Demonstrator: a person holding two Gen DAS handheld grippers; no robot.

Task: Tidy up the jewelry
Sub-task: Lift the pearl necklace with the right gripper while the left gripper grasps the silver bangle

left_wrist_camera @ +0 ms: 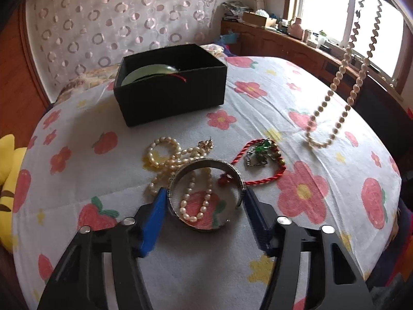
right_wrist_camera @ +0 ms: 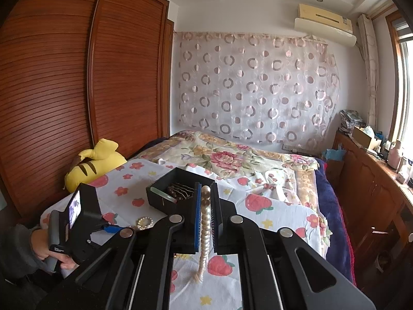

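A black open box (left_wrist_camera: 170, 82) holding a pale green jade bangle (left_wrist_camera: 149, 73) sits on the flowered bed cover (left_wrist_camera: 309, 180); it also shows in the right wrist view (right_wrist_camera: 178, 192). My left gripper (left_wrist_camera: 204, 199) is open, its blue fingers either side of a silver bangle (left_wrist_camera: 206, 196) that lies on a pearl strand (left_wrist_camera: 170, 160). A red cord with green charm (left_wrist_camera: 263, 155) lies to the right. My right gripper (right_wrist_camera: 205, 193) is shut on a pearl necklace (right_wrist_camera: 205, 222), which hangs in the air in the left wrist view (left_wrist_camera: 335, 98).
A yellow plush toy (right_wrist_camera: 93, 162) lies at the bed's left edge by a wooden wardrobe (right_wrist_camera: 77, 77). A wooden cabinet (left_wrist_camera: 284, 41) with clutter runs under the window at right. A floral quilt (right_wrist_camera: 232, 155) lies beyond the box.
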